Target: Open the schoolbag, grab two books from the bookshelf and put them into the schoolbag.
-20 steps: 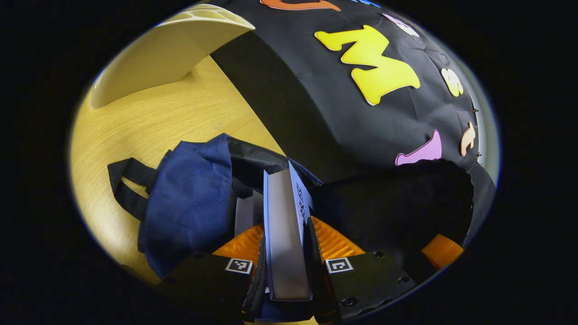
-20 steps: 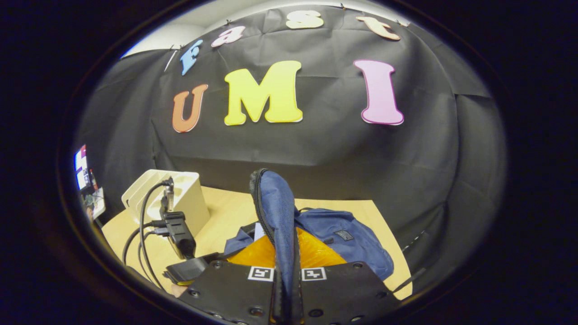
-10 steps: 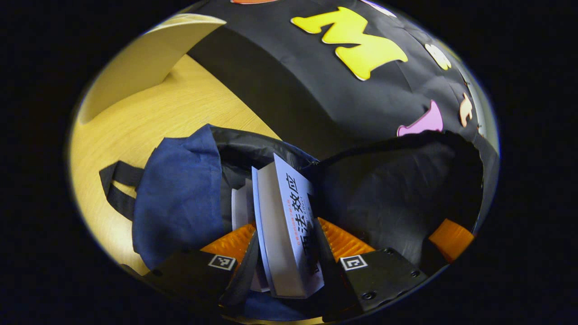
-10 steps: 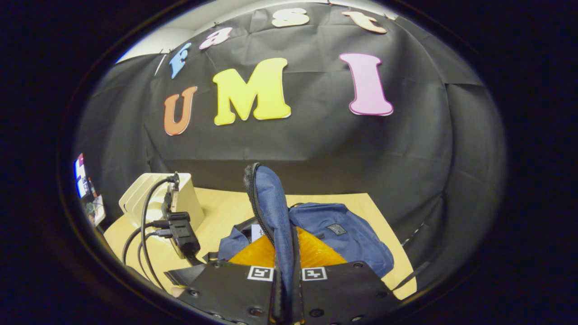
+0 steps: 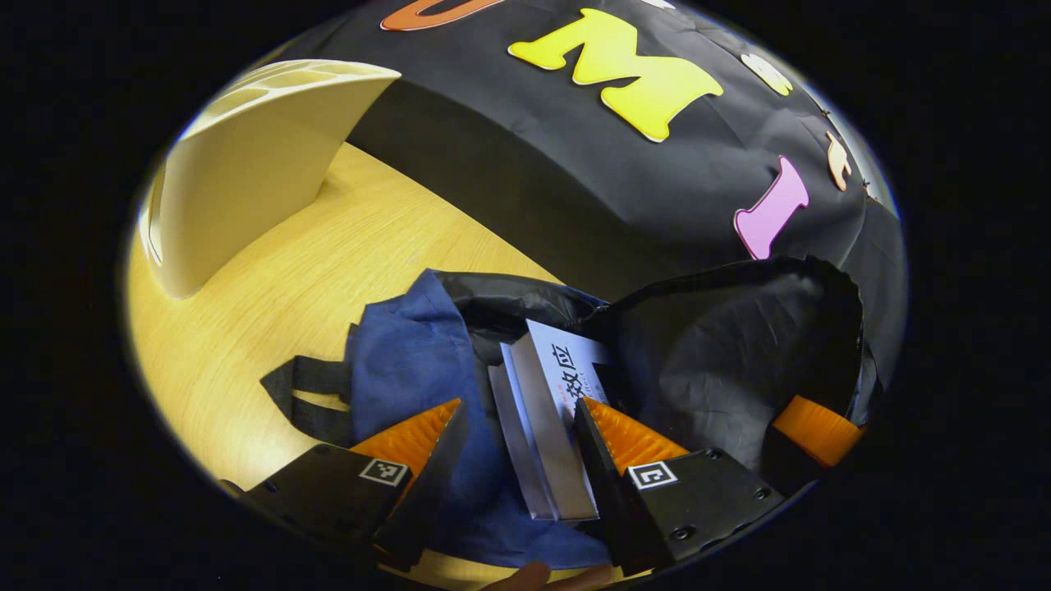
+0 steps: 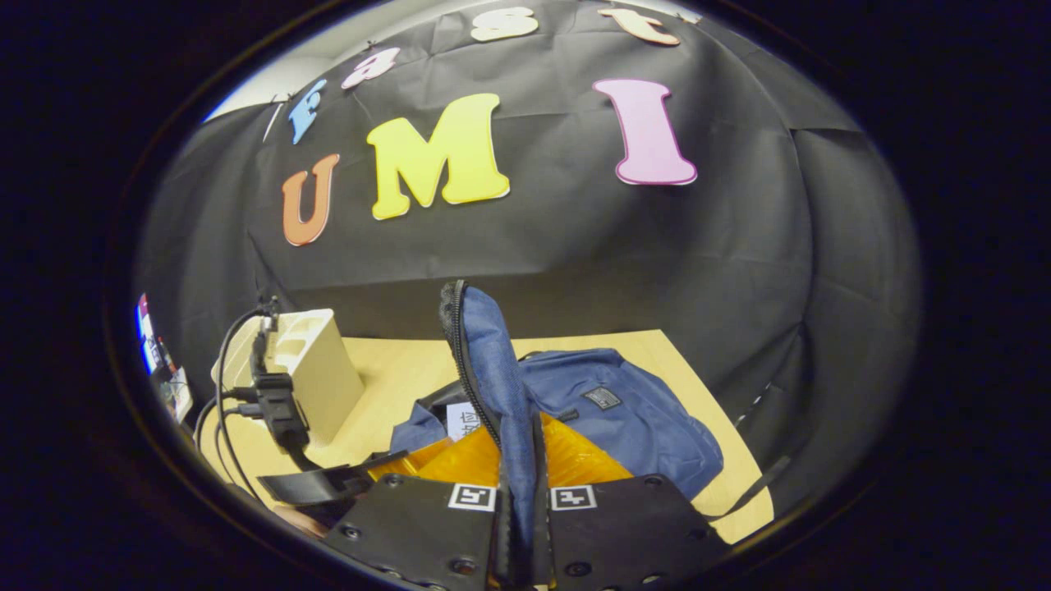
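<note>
I'm over a light wooden table that runs to the black cloth wall at the far side. On it lies the blue schoolbag, mouth gaping, straps flat on the wood. Far left in my left gripper view, a cream bookshelf stands on it.

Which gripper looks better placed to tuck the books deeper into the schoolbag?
Left, probably. The left gripper is open right over the two books in the schoolbag's mouth. The right gripper is shut on the bag's flap, holding it up.
</note>
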`<action>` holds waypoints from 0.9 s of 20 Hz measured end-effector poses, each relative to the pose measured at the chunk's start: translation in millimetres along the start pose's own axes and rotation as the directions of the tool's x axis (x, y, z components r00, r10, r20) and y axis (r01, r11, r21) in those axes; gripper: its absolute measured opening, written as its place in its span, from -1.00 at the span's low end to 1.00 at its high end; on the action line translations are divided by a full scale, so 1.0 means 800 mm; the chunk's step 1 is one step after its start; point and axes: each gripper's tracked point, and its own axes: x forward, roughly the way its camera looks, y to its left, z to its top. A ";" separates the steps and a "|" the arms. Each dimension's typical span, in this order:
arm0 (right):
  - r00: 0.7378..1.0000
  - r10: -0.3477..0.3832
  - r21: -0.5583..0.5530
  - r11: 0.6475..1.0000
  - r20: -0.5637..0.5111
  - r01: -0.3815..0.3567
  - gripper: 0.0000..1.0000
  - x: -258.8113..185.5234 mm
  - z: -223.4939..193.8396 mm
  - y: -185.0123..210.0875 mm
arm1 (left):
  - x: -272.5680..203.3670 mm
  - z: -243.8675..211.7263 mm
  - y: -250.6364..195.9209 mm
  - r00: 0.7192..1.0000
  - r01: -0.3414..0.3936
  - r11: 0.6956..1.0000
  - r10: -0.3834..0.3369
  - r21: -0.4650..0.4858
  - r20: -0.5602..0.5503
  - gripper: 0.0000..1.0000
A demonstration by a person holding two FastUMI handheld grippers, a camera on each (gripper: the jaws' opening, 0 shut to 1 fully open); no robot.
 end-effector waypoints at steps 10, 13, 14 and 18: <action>0.995 -0.095 0.027 0.995 -0.030 0.096 -0.45 -0.014 -0.036 -0.008 | -0.108 0.063 0.042 0.987 -0.083 0.968 0.048 0.235 0.151 0.63; 0.992 -0.120 0.036 0.992 -0.039 0.121 -0.31 -0.023 -0.043 -0.010 | -0.142 0.080 0.053 0.976 -0.118 0.948 0.055 0.295 0.212 0.63; 0.992 -0.124 0.039 0.991 -0.036 0.126 -0.24 -0.026 -0.044 -0.008 | -0.155 0.085 0.056 0.971 -0.136 0.940 0.064 0.314 0.231 0.63; 0.991 -0.131 0.040 0.991 -0.024 0.132 0.48 -0.042 -0.048 -0.001 | -0.214 0.122 0.064 0.936 -0.240 0.875 0.094 0.421 0.339 0.64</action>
